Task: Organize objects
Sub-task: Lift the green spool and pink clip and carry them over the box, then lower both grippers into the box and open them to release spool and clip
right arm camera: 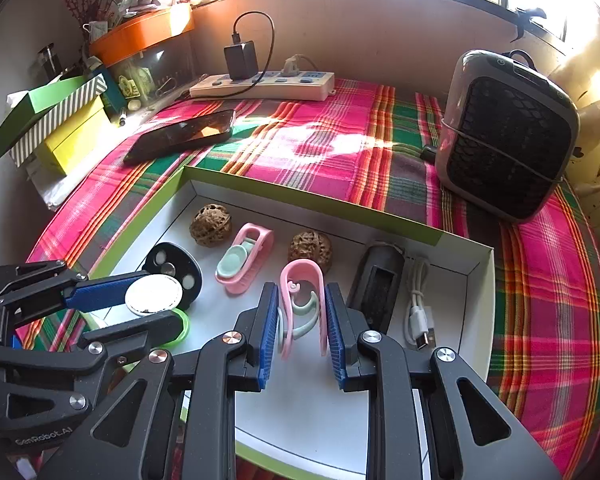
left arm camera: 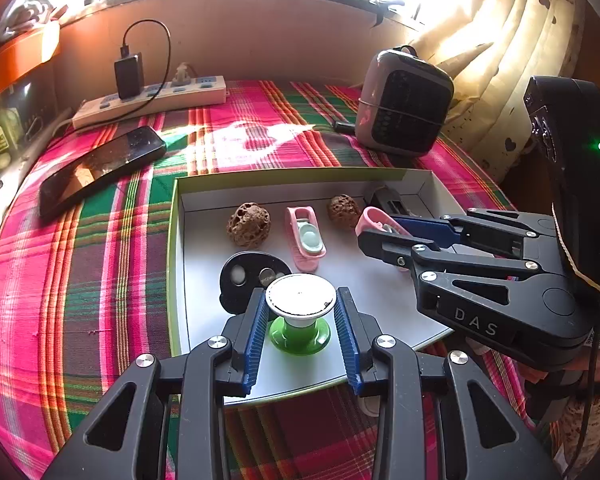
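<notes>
A shallow white box with a green rim [left arm camera: 284,176] [right arm camera: 308,196] lies on the plaid cloth. My left gripper [left arm camera: 302,312] is shut on a green-and-white knob-shaped object [left arm camera: 300,300] [right arm camera: 154,294] over the box's near left part. My right gripper [right arm camera: 302,316] [left arm camera: 384,236] is shut on a pink clip [right arm camera: 300,280] [left arm camera: 374,218] in the box. Also in the box: two walnuts [left arm camera: 248,224] [left arm camera: 343,208], a second pink clip [left arm camera: 306,238] [right arm camera: 244,260], a black oval disc [left arm camera: 244,276] [right arm camera: 172,264], a black device [right arm camera: 376,288] and a white USB cable [right arm camera: 418,312].
A black phone [left arm camera: 100,168] [right arm camera: 180,134] lies on the cloth left of the box. A white power strip [left arm camera: 152,98] [right arm camera: 264,84] with a black charger runs along the back wall. A grey fan heater [left arm camera: 404,102] [right arm camera: 508,132] stands at the right. Green and yellow boxes [right arm camera: 52,120] sit far left.
</notes>
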{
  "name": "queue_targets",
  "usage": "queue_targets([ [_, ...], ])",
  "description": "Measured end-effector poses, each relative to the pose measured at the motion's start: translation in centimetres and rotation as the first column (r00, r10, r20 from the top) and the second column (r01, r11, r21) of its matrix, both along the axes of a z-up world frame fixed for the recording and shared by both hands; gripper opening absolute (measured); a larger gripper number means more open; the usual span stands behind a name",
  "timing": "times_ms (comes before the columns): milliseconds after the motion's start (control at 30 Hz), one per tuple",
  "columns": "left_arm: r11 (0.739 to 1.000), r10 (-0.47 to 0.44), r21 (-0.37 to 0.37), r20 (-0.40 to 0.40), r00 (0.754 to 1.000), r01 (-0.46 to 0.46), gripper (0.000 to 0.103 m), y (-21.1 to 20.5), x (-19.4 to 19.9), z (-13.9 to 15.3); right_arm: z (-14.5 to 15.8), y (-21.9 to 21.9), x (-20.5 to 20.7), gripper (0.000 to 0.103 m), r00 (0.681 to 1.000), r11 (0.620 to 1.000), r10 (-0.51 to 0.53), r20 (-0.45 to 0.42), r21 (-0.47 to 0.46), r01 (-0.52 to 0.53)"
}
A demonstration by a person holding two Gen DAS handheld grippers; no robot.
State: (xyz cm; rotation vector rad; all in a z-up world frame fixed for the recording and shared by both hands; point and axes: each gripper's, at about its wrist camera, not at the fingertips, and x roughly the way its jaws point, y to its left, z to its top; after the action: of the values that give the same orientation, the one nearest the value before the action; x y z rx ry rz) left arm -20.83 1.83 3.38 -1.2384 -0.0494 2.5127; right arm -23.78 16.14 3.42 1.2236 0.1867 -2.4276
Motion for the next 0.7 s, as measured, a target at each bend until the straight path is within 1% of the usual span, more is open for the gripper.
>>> queue_targets([
  [367,1.0,0.004,-0.029,0.005,1.0,-0.004,0.032,0.0,-0.6,-0.3,-0.6,-0.7,-0.5,0.025,0.999,1.0,0.029,0.015,0.012,-0.029],
  [700,0.999,0.001,-0.044,0.0,1.0,-0.001,0.032,0.1,-0.8,-0.4,-1.4,-1.0,-0.7,0.025,0.999,0.999,0.032,0.022,0.033,-0.032],
])
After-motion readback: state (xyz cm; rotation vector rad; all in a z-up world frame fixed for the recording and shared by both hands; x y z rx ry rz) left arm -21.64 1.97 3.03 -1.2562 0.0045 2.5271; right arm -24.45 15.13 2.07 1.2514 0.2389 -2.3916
